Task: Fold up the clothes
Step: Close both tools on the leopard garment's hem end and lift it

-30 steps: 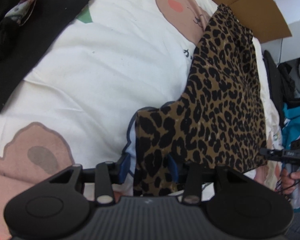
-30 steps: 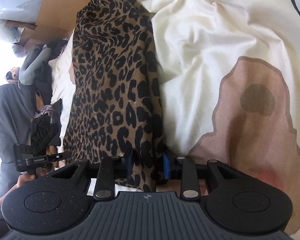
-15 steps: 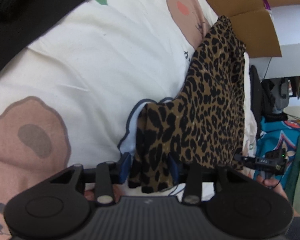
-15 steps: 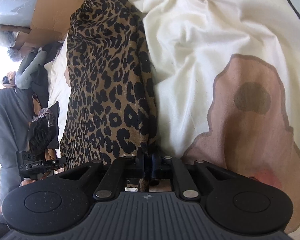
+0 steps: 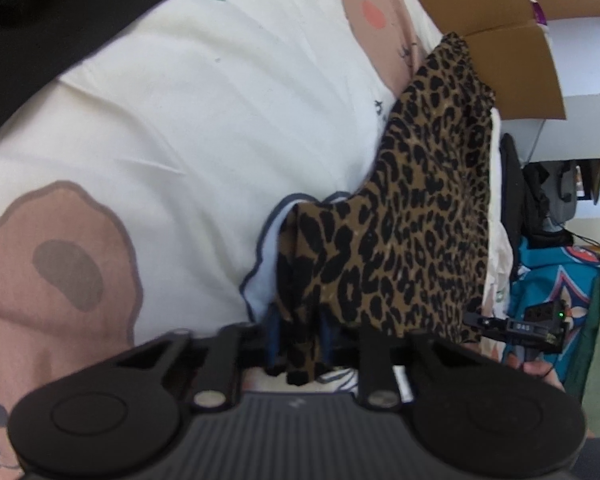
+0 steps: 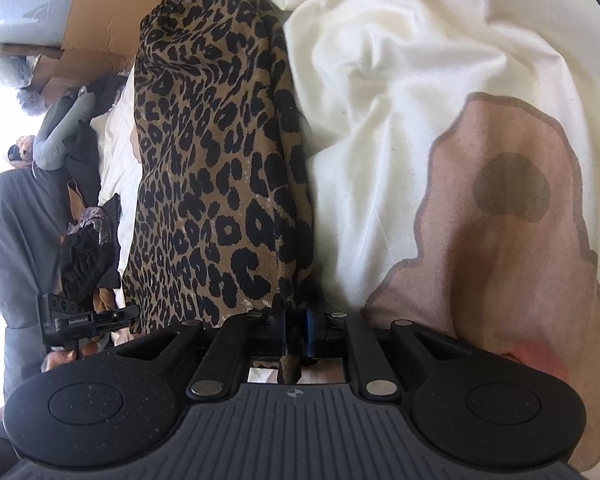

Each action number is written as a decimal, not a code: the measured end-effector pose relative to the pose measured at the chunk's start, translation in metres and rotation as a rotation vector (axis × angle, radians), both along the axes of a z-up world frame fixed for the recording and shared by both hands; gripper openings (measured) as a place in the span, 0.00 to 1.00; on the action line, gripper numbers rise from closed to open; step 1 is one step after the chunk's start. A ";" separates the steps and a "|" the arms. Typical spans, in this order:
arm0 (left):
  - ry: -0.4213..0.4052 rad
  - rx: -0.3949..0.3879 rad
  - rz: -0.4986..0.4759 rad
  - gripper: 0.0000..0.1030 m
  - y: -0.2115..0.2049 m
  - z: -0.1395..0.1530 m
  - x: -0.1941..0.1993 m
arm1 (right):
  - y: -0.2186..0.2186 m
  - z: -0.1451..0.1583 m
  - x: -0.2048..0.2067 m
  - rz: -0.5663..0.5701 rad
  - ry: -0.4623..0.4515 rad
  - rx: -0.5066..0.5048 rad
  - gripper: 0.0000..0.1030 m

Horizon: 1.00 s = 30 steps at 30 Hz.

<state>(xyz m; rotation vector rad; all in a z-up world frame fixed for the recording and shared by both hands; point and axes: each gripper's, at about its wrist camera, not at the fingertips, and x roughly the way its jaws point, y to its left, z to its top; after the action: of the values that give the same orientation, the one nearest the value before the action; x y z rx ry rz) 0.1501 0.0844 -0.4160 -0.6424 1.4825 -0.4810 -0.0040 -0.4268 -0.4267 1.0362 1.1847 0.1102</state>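
On cream printed bedspread: one leopard-print garment, lying lengthwise near bed edge. Left gripper and right gripper each pinch near hem corner, jaws narrow on cloth. Beyond far end: cardboard box. Black fabric far left.

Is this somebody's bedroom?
Probably yes. A cream duvet with cartoon bears covers a bed, a leopard garment lies on it, and cardboard boxes and piled clothes sit beside it.
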 end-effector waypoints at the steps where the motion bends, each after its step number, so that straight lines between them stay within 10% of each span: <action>1: 0.007 -0.001 0.009 0.10 0.000 0.000 0.000 | 0.001 0.002 0.000 0.007 -0.007 -0.010 0.04; 30: 0.022 -0.030 -0.107 0.07 0.000 0.088 -0.041 | 0.006 0.076 -0.048 0.124 -0.061 0.035 0.02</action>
<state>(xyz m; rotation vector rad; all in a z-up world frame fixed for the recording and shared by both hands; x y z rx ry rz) 0.1093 0.0843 -0.3278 -0.5960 1.5386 -0.5813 -0.0524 -0.4210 -0.3503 0.9832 1.1945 0.2594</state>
